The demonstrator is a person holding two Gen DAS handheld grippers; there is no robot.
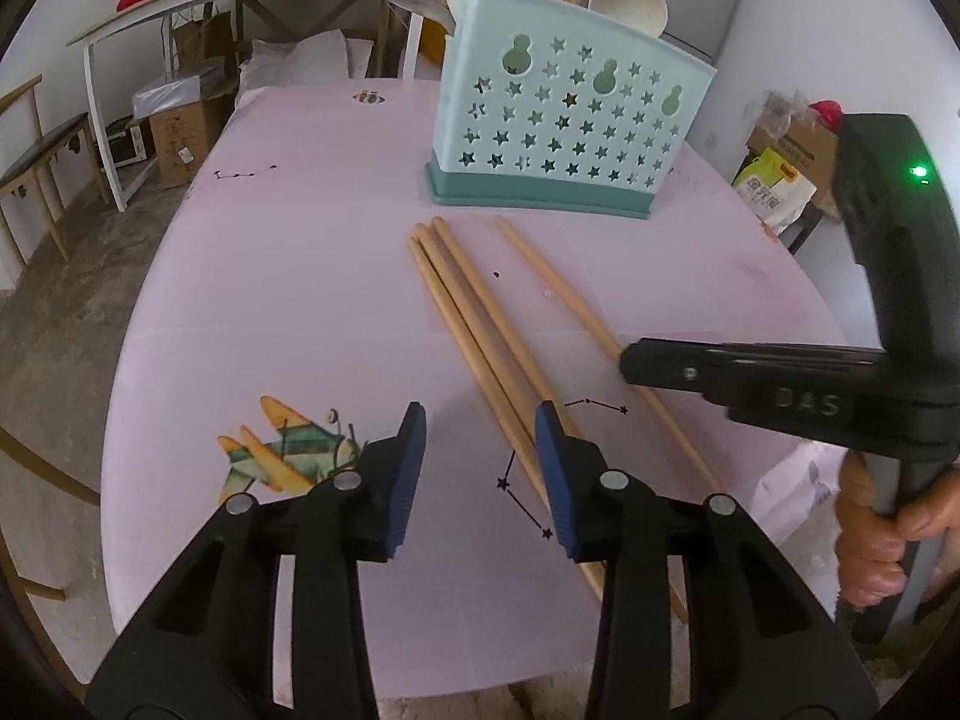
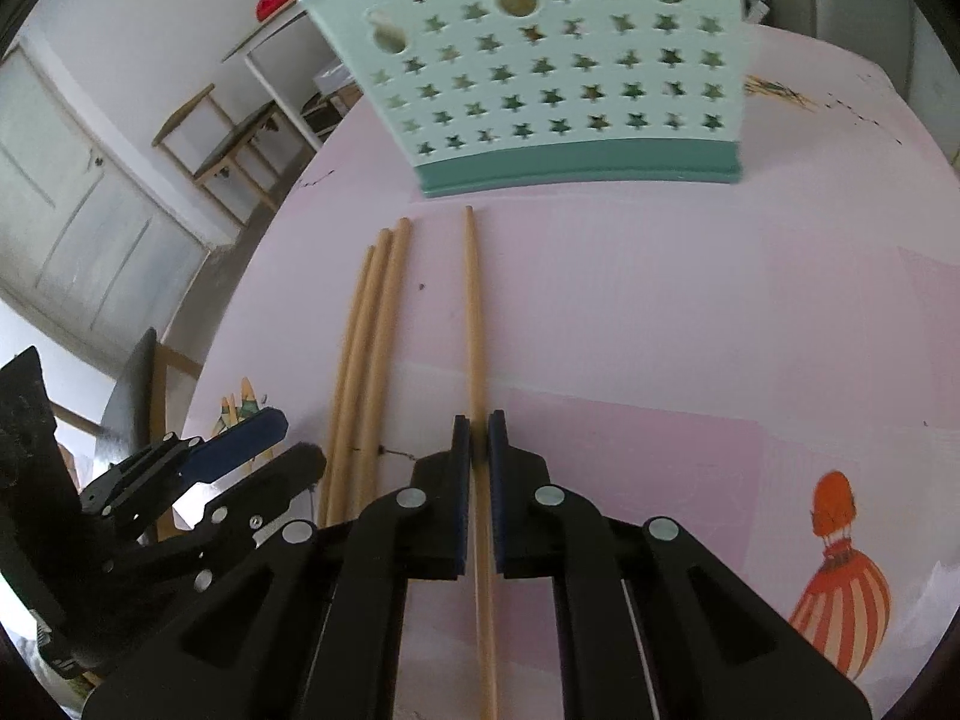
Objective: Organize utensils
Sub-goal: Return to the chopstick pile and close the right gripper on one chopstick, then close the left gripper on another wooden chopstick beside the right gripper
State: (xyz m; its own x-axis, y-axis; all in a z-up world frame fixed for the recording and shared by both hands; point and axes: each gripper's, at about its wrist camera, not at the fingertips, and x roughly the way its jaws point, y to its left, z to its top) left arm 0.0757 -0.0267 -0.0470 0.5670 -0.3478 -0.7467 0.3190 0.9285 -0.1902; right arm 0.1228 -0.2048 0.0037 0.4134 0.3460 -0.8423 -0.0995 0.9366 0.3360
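Left gripper [image 1: 480, 420]: jaws part-spread over the table [image 1: 288, 300], pinching nothing; three chopsticks [image 1: 474, 324] run beside its right pad.
Right gripper [image 2: 478, 441]: pressed together on a lone chopstick [image 2: 474, 312], which lies flat.
Holder [image 1: 570, 114]: upright behind the sticks, spoon [image 1: 627, 3] inside.

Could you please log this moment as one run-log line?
right gripper: shut on lone chopstick | left gripper: open above three chopsticks | holder: upright on table
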